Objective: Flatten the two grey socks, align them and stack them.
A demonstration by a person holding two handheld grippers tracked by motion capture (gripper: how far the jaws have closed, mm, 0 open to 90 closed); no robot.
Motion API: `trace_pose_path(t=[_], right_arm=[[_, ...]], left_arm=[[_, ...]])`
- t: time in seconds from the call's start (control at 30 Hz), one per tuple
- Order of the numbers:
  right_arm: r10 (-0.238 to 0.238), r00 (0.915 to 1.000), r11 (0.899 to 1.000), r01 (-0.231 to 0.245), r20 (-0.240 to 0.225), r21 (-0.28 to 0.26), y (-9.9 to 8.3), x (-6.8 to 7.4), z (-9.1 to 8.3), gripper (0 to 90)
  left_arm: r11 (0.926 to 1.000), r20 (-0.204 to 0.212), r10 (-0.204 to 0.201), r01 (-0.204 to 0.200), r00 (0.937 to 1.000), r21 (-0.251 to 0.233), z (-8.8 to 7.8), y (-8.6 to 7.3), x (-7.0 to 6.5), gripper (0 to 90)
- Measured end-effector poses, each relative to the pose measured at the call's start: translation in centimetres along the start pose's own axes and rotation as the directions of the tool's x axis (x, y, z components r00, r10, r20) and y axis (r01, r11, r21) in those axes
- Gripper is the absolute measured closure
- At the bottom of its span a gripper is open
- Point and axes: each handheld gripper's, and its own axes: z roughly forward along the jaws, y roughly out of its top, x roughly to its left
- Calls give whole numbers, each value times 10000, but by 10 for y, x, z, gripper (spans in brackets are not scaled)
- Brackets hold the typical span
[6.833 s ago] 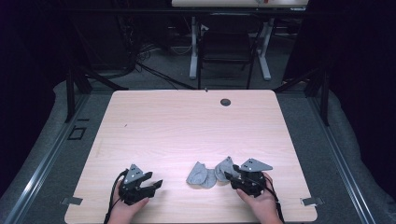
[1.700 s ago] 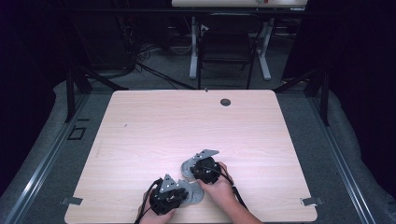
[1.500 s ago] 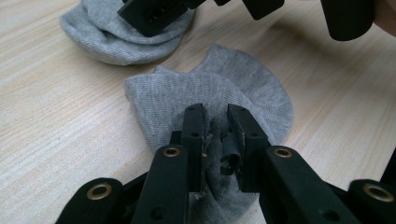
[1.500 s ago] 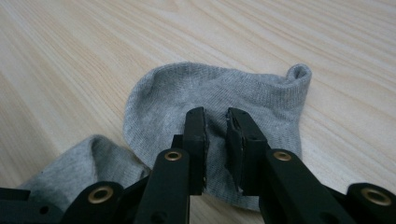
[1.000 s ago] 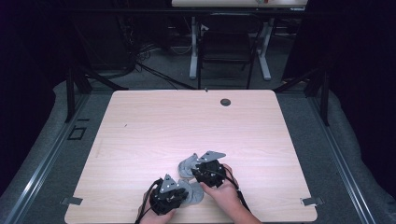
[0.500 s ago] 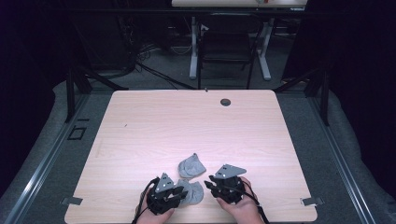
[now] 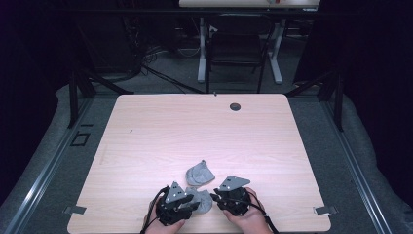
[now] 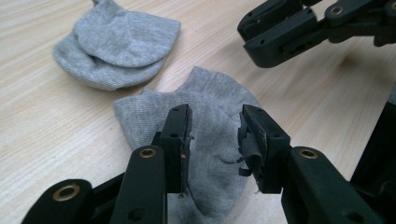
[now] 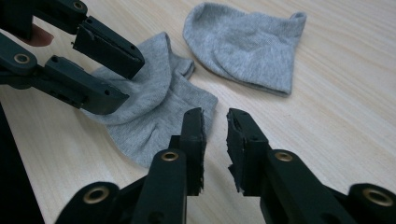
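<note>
1. A light wooden table (image 7: 204,131) carries two small grey knitted ankle socks near its front edge, where the person's hands come in.
2. The nearer grey sock (image 8: 205,140) lies flat and spread out on the wood between the two grippers; in the high view it sits at (image 7: 202,200).
3. The other grey sock (image 8: 116,46) is folded over on itself into a rounded bundle and lies just beyond the flat one, close to it but apart; it shows at (image 9: 245,44) and at (image 7: 199,173).
4. The left gripper (image 8: 215,135), black with two jaws, hangs over the flat sock. Its jaws have just been opening and stand moderately apart, with sock cloth below the gap; the pads do not pinch it.
5. One left pad carries torn black rubber lining that hangs in shreds.
6. The right gripper (image 9: 215,135) points at the near edge of the flat sock. Its jaws have just been closing and stand at a narrow gap with bare wood between them, gripping nothing.
7. In the high view, the left gripper (image 7: 178,202) and right gripper (image 7: 231,197) flank the flat sock.
</note>
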Motion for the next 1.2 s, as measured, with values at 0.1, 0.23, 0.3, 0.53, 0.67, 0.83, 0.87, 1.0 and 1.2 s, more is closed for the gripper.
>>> trace_pose_path(t=[0.1,0.23,0.3,0.53,0.67,0.83,0.87,1.0,1.2], right_arm=[[106,9999,9999,-105,-44,42,0,-1,3,793],[260,9996,9997,-260,-137,-7,0,-2,7,818],[221,9996,9998,-221,-169,0,0,-2,7,828],[58,9992,10000,-58,-388,4,1,1,10,832],[5,9976,10000,-8,-698,-37,-1,4,12,824],[-110,9970,9999,113,-766,42,-1,5,16,820],[-41,9972,10000,44,-746,39,-2,5,17,820],[-7,9963,9999,18,-854,127,-2,4,20,820],[-76,9958,9998,93,-908,188,-3,5,22,814]], left_arm=[[10000,19,-98,98,10000,5,2,0,-1,615],[10000,-102,-37,37,9999,43,3,-1,-1,604],[10000,-188,16,-16,9998,-9,3,-1,-2,592],[10000,-203,69,-70,9998,-40,2,0,-4,564],[9998,-36,192,-192,9998,-107,3,2,-9,576],[9990,9,388,-388,9992,216,8,0,-12,627],[9988,-23,398,-397,9992,287,10,-1,-13,634],[9985,-40,376,-374,9993,410,13,-4,-11,693],[9985,-51,372,-369,9993,415,13,-4,-9,812]])
